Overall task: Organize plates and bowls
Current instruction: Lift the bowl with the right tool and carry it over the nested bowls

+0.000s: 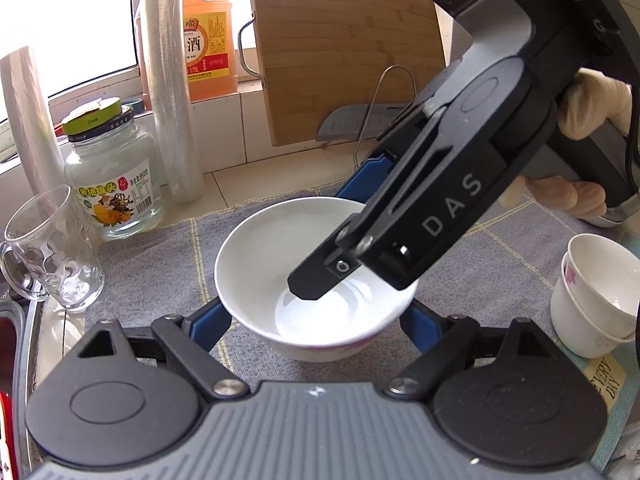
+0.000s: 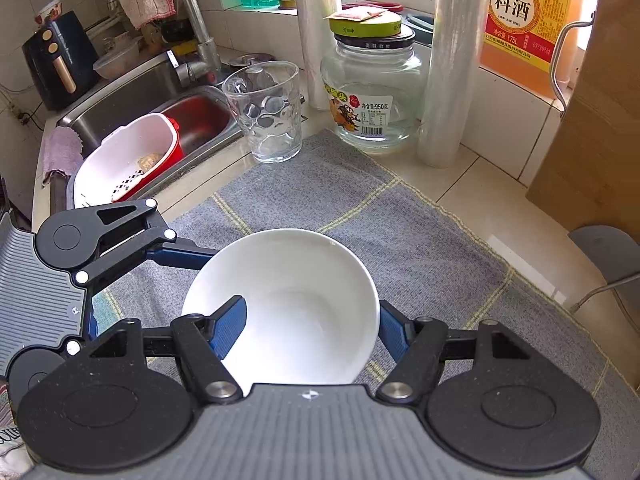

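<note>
A white bowl (image 1: 280,248) (image 2: 296,292) sits on a grey checked cloth (image 1: 152,272) (image 2: 400,232). My left gripper (image 1: 316,320) is open, its blue fingers (image 1: 212,324) on either side of the bowl's near wall. My right gripper (image 2: 308,328) straddles the bowl's rim: one blue finger (image 2: 230,328) is inside the bowl, the other (image 2: 394,332) outside. In the left wrist view it reaches in from the upper right, one fingertip (image 1: 316,280) inside the bowl. I cannot tell whether it clamps the rim.
Two stacked white cups (image 1: 596,296) stand on the right. A glass tumbler (image 2: 264,112), a glass jar (image 2: 372,88), plastic wrap rolls (image 2: 448,64), an orange bottle (image 2: 524,24) and a wooden board (image 1: 340,48) line the back. The sink (image 2: 168,108) holds a red-and-white basket (image 2: 132,156).
</note>
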The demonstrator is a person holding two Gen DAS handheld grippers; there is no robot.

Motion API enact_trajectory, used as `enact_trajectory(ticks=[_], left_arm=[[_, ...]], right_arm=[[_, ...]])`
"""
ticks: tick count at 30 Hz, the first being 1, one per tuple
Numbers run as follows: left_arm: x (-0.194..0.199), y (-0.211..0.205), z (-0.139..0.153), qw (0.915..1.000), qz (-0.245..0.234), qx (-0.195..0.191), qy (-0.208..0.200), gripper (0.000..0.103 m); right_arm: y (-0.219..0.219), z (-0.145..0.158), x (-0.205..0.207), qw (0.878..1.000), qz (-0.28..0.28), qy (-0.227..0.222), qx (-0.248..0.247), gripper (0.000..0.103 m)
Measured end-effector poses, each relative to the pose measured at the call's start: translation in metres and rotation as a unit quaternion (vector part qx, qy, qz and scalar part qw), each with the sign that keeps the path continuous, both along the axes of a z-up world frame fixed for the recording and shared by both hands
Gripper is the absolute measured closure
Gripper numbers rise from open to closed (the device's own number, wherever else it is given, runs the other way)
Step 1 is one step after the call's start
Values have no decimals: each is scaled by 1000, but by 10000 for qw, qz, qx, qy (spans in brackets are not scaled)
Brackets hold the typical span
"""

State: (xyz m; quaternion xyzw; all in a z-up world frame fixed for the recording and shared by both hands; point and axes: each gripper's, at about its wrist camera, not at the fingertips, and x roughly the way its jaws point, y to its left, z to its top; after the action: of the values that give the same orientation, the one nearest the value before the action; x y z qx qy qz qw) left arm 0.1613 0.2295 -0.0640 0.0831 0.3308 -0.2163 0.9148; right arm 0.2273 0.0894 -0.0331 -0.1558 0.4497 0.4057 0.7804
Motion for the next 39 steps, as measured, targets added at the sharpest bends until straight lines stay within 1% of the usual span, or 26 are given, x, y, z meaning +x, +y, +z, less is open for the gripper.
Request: enact_trajectory(ticks=[8,14,19,23,32,39], left_arm=[[-28,-19,22,9999,-156,-11,-13,13],[-49,-38,32,9994,-344,-50,-48,13],[-66,-58,40,9983,-581,26,-74,13],[-76,-71,44,9968,-799,-41,-46,13],[-90,-113,49,9885,-1494,-142,-164,13],[-91,-143,39,9813,-1916,-196,-42,13]], right_arm=[[-30,25,-33,9996,-92,-65,261,28],[-56,36,-61,9991,-221,-203,298,27],[-80,43,-83,9981,-405,-273,376,27],[-102,48,-101,9968,-596,-358,393,27],[-157,59,-134,9893,-1291,-545,398,27],[-192,52,-151,9821,-1783,-540,291,27]])
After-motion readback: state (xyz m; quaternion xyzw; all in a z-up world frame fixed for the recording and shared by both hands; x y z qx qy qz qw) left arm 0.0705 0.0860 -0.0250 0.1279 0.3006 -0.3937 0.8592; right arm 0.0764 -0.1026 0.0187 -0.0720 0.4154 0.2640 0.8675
